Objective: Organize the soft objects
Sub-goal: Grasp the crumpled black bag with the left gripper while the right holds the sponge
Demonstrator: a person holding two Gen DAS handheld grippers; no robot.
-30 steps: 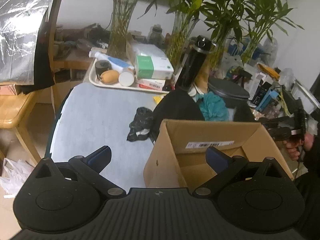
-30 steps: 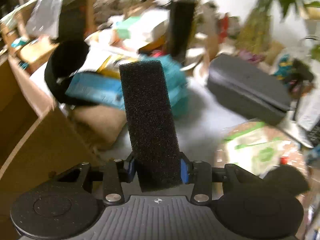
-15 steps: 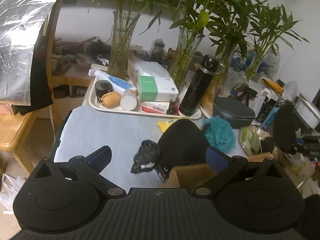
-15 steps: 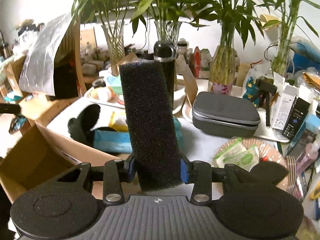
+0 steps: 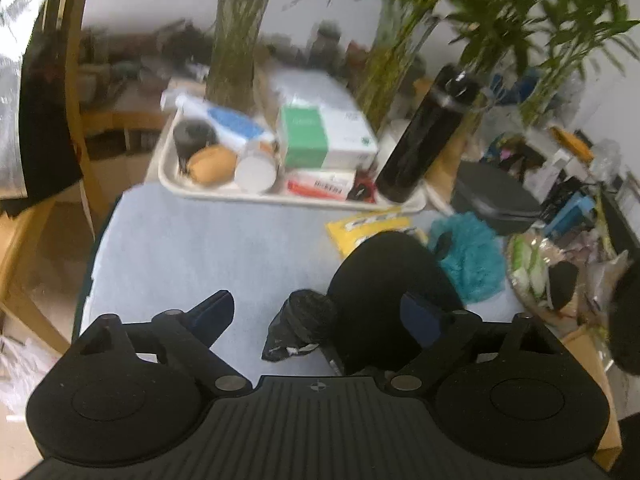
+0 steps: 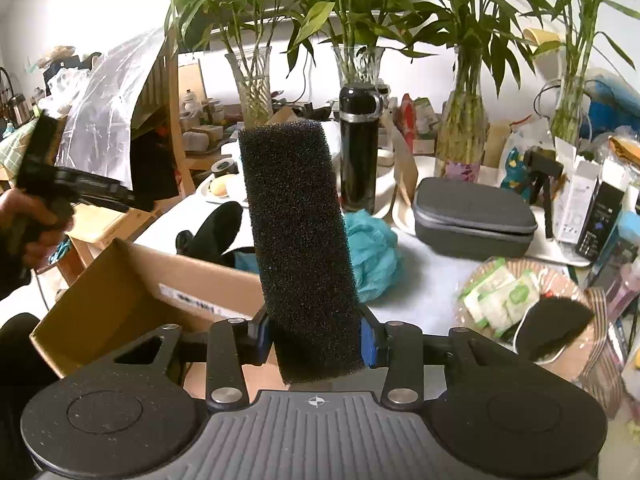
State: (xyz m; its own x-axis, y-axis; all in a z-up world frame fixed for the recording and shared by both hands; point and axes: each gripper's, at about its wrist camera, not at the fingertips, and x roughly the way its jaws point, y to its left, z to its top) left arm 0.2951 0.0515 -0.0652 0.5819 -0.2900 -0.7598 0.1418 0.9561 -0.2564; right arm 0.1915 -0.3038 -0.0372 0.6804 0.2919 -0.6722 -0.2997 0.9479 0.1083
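Right up front, the right hand-held gripper (image 6: 316,342) clamps a black foam block (image 6: 298,240), which stands upright between the blue pads. Below it, left, the cardboard box (image 6: 120,292) gapes open-topped. Over on the other side, the left hand-held gripper (image 5: 316,316) has its jaws spread wide, just been narrowing a touch, nothing gripped; a crumpled black bag (image 5: 298,326) and a black rounded soft thing (image 5: 384,280) lie on the pale blue counter (image 5: 208,240) beneath. Just beyond, a teal puff (image 5: 474,256) beside a yellow packet (image 5: 368,228). Further back, a cream tray (image 5: 224,194) of bottles and boxes, a tall black flask (image 5: 428,136), a grey zip case (image 6: 472,216). Farthest off, bamboo stalks in glass vases (image 6: 250,80) against a white wall.
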